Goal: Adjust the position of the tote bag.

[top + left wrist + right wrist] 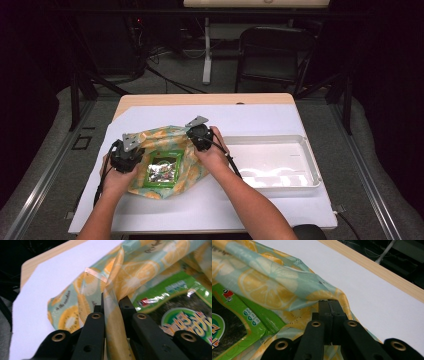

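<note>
A pale green bag printed with orange slices (187, 172) lies on the white sheet at the table's middle left. A green snack packet (163, 168) shows inside its mouth. My left gripper (131, 151) is shut on the bag's left edge, with a fold of bag (112, 320) pinched between the jaws. My right gripper (199, 133) is shut on the bag's right upper edge, the film (322, 293) bunching over the closed jaw tips. The packet (175, 302) lies just right of the left jaws, and its green corner (234, 317) lies left of the right jaws.
A shallow white tray (310, 160) stands on the table right of the bag, close to my right forearm. The white sheet (260, 117) covers most of the wooden table (200, 99). A black folding chair (272, 50) stands beyond the far edge.
</note>
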{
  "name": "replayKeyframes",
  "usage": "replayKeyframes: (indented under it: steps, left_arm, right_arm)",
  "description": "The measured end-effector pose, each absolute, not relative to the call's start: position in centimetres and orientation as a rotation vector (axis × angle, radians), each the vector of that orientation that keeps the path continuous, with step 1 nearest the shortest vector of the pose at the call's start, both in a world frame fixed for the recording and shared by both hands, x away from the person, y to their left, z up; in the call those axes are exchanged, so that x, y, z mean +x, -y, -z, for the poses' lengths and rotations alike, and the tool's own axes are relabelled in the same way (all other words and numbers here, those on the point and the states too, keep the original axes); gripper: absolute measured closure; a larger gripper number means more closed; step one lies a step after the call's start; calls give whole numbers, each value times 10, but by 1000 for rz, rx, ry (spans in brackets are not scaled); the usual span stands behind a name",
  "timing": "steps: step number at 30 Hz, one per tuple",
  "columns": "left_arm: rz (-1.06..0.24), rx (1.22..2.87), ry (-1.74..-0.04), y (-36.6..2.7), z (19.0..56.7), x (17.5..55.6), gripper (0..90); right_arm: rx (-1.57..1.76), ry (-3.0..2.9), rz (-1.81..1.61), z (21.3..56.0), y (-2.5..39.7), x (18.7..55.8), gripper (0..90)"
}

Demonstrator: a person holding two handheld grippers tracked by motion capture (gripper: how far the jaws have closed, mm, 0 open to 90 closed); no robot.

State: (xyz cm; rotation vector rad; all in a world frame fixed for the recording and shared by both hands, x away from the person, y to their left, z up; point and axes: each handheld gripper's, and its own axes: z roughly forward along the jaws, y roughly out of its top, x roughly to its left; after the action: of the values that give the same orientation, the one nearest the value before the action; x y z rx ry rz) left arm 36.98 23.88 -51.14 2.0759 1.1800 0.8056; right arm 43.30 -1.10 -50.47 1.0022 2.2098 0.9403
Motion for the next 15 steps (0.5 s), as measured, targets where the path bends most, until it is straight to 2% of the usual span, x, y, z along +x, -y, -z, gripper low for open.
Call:
replayKeyframes:
  steps: [15]
  left_arm:
    - [-751, 1983, -1285, -253, 516, 399, 890]
  right_arm:
    - [969, -2210, -874, 509, -1, 427, 900]
